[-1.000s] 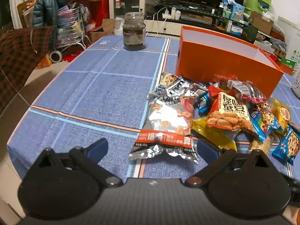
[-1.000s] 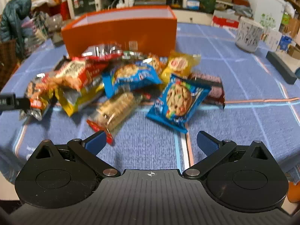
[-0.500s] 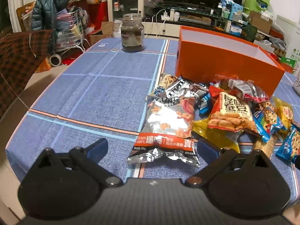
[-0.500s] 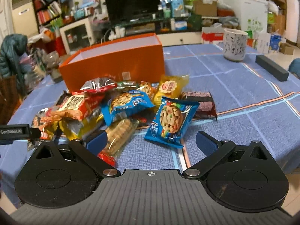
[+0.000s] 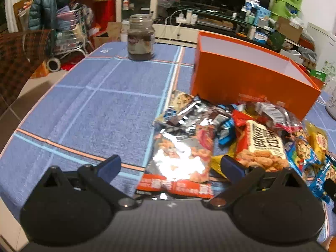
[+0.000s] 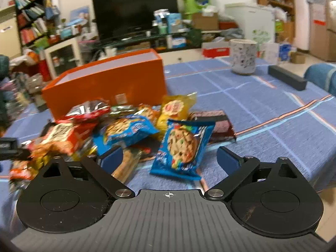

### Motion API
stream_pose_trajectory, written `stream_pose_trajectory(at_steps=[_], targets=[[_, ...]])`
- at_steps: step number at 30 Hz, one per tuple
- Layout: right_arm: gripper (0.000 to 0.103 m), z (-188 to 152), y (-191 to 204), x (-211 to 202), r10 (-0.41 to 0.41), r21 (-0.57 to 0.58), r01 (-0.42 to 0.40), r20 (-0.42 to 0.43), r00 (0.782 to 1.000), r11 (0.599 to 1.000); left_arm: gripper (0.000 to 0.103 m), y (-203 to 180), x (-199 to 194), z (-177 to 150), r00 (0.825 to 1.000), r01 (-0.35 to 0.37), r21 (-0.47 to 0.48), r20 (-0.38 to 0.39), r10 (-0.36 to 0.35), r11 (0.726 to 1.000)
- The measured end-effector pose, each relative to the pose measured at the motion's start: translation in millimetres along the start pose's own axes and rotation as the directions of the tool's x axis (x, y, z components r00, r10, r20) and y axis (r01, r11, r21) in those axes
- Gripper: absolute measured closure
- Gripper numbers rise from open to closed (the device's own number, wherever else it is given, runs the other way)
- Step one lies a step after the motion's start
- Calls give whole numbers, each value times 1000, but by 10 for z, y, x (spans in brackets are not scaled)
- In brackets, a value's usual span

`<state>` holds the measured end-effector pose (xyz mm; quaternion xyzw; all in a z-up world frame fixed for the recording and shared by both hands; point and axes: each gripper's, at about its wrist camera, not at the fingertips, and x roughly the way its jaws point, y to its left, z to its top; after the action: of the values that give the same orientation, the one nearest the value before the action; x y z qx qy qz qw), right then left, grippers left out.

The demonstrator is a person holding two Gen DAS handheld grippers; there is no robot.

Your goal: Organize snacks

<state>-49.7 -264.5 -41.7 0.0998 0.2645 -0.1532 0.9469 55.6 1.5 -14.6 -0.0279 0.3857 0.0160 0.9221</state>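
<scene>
Snacks lie in a loose heap on my blue checked tablecloth [image 5: 100, 109], filling the lower right of the left wrist view and the left and centre of the right one. Nearest my left gripper [image 5: 170, 167], a silver and red crisp packet [image 5: 182, 157] sits between the wide-apart blue pads, which press on nothing. Just right of it is a red and white nut packet [image 5: 262, 147], with blue and yellow packets beyond at the right edge. On the right wrist view, my right gripper [image 6: 168, 159] has just been closing a little, yet its jaws stand well apart, and a blue cookie packet [image 6: 180, 147] lies on the cloth between them, untouched as far as I can see. A pack of plain biscuits [image 6: 128, 163] lies by the left pad; behind come a second blue cookie packet [image 6: 128, 132], a yellow packet [image 6: 176, 109] and a dark brown bar [image 6: 216, 124]. Past the heap, the open orange box [image 6: 109, 84] stands in mid-frame, touching the rearmost packets. Farther off are a dark glass jar [image 5: 141, 40] at upper centre and a speckled mug [image 6: 243, 56] at upper right.
</scene>
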Motion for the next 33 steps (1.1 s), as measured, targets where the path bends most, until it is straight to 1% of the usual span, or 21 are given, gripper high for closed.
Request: stream_pose_trajectory(at_steps=[2, 3, 5, 8, 11, 13, 15, 16, 17, 18, 21, 24, 26, 29, 30, 31, 33], targets=[[16, 9, 20, 37, -32, 12, 32, 7, 999, 999, 3, 34, 9, -14, 1000, -1, -16, -10, 0, 1000], [18, 10, 40, 71, -45, 11, 45, 5, 999, 999, 3, 40, 6, -22, 1000, -1, -17, -15, 0, 1000], [26, 4, 67, 141, -65, 12, 65, -6, 998, 998, 3, 45, -11, -42, 1000, 7, -24, -27, -8, 1000], [30, -2, 73, 226, -99, 33, 100, -19, 995, 994, 3, 27, -40, -49, 1000, 3, -12, -26, -3, 1000], [36, -2, 71, 286, -110, 52, 112, -34, 993, 992, 3, 14, -69, -60, 1000, 16, -9, -25, -16, 1000], [39, -9, 92, 323, -133, 48, 134, -31, 991, 990, 3, 18, -72, -74, 999, 23, -8, -32, -23, 1000], [50, -19, 79, 370, -138, 58, 141, -47, 989, 988, 3, 21, -67, -85, 999, 21, -9, -39, -22, 1000], [57, -23, 68, 397, -129, 63, 133, -62, 990, 989, 3, 27, -62, -86, 999, 21, -10, -43, -21, 1000], [58, -25, 56, 411, -123, 59, 127, -68, 990, 990, 3, 30, -57, -84, 999, 21, -11, -45, -21, 1000], [61, -23, 46, 414, -116, 50, 119, -66, 991, 992, 3, 36, -52, -80, 999, 20, -13, -47, -21, 1000], [62, 23, -36, 428, -41, 24, 43, -85, 996, 999, 3, 57, -45, -57, 999, 22, -28, -45, -23, 999], [62, 94, -82, 487, 29, -103, -42, -127, 991, 994, 3, 69, -44, -26, 999, 34, -47, -41, -36, 998], [62, 147, -139, 527, 81, -145, -106, -169, 982, 984, 3, 80, -42, -9, 998, 38, -49, -39, -40, 998], [61, 241, -262, 599, 120, -159, -156, -214, 969, 975, 3, 83, -36, -11, 998, 53, -48, -42, -55, 997], [61, 272, -294, 632, 136, -151, -176, -239, 961, 973, 3, 83, -32, -14, 997, 56, -48, -45, -58, 997], [60, 300, -317, 685, 155, -139, -199, -278, 948, 970, 3, 79, -27, -19, 997, 57, -45, -47, -59, 997], [58, 344, -355, 757, 186, -109, -231, -320, 929, 967, 3, 63, -16, -26, 997, 57, -34, -52, -59, 998]])
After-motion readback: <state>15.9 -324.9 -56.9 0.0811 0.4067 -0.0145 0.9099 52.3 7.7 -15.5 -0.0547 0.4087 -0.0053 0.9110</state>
